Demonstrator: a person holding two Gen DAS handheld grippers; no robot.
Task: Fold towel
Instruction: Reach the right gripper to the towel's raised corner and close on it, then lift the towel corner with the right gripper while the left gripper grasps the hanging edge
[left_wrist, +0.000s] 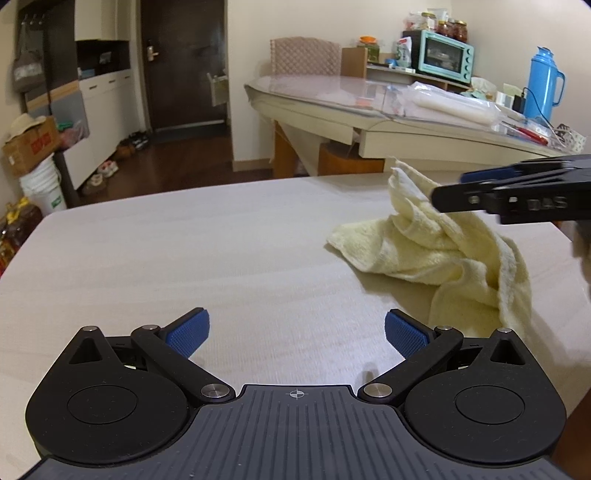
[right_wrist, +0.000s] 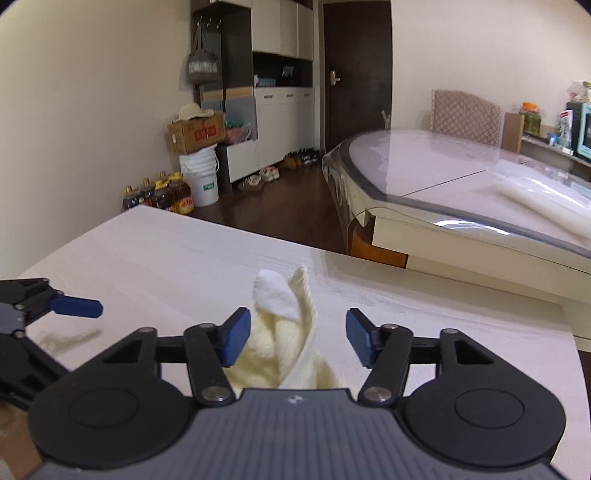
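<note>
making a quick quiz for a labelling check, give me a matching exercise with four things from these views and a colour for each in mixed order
Things:
1 towel
2 thermos
3 toaster oven
4 bucket

Colours:
a white
b pale yellow
c mint green
d bright blue

Pairs: 1-b, 2-d, 3-c, 4-a

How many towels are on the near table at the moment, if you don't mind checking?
1. A pale yellow towel lies bunched on the white table, one corner raised between the right gripper's jaws. None hidden, apparently.
</note>
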